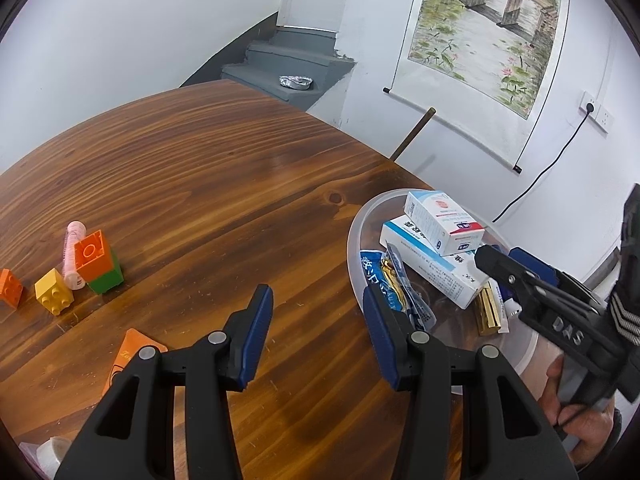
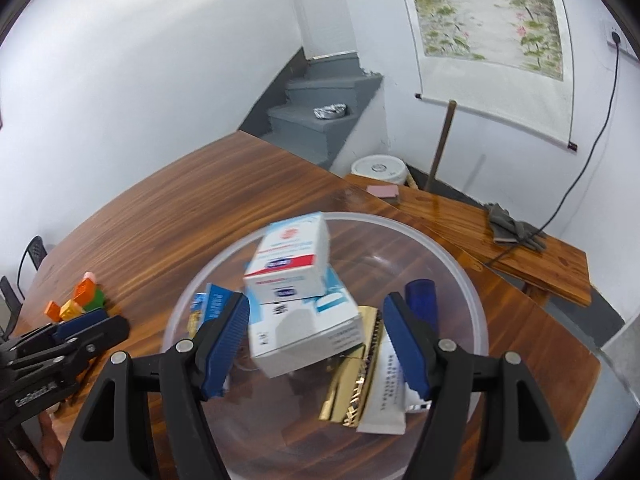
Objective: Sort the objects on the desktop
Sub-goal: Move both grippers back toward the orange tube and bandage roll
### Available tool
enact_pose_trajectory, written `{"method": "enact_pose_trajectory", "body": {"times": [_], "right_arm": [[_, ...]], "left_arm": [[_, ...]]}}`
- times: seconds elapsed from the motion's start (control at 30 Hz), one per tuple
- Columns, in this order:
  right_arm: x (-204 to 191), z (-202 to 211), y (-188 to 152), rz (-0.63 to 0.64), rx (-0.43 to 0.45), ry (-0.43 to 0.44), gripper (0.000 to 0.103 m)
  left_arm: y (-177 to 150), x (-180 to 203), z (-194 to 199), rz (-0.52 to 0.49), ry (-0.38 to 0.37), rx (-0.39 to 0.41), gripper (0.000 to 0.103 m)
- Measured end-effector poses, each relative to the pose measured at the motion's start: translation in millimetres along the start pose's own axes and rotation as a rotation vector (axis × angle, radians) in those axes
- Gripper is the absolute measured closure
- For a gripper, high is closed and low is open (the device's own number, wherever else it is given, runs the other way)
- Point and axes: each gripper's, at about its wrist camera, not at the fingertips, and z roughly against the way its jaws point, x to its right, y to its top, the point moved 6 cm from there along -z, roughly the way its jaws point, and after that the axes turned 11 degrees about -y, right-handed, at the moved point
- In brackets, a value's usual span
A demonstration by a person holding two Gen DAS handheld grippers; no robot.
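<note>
A clear plastic bowl [image 1: 356, 216] [image 2: 460, 264] stands at the table's right edge. It holds a small white box with a red stripe [image 1: 444, 220] [image 2: 290, 264] lying blurred on a larger white and blue box [image 1: 432, 268] [image 2: 308, 332], beside a blue sachet [image 1: 374, 272], a gold pack [image 2: 356, 376] and a white tube [image 2: 388, 392]. My right gripper [image 2: 317, 300] [image 1: 500, 254] hangs over the bowl, open, its pads off the boxes. My left gripper [image 1: 317, 294] [image 2: 96, 320] is open above bare wood, left of the bowl.
At the table's left stand an orange block on a green one [image 1: 94, 258], a yellow block [image 1: 54, 290], another orange block [image 1: 10, 288] and a pink tube [image 1: 72, 256]. An orange card [image 1: 132, 356] lies under my left finger. A wooden bench [image 2: 520, 248] stands beyond the table.
</note>
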Motion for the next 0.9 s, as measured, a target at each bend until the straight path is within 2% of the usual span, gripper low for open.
{"method": "enact_pose_trajectory", "body": {"times": [0.17,0.37,0.6,0.9], "right_arm": [[-26.5,16.3,-7.2,0.046,0.022,0.068,0.030],[-52.4,28.4,-17.1,0.082,0.031,0.110,0.030],[-82.2,41.2,-28.7,0.120,0.023,0.140,0.030],[-146.1,52.7,-67.8,0.211,-0.033,0.212,0.030]], "left_arm": [[-3.0,-3.0,9.4,-0.003,0.006,0.005,0.052],[-12.5,-17.4,24.2,-0.001,0.031,0.002,0.052],[-26.0,-49.3,58.6,0.018,0.086,0.024,0.052],[-57.8,-104.6,96.2,0.080,0.163,0.025,0.052]]}}
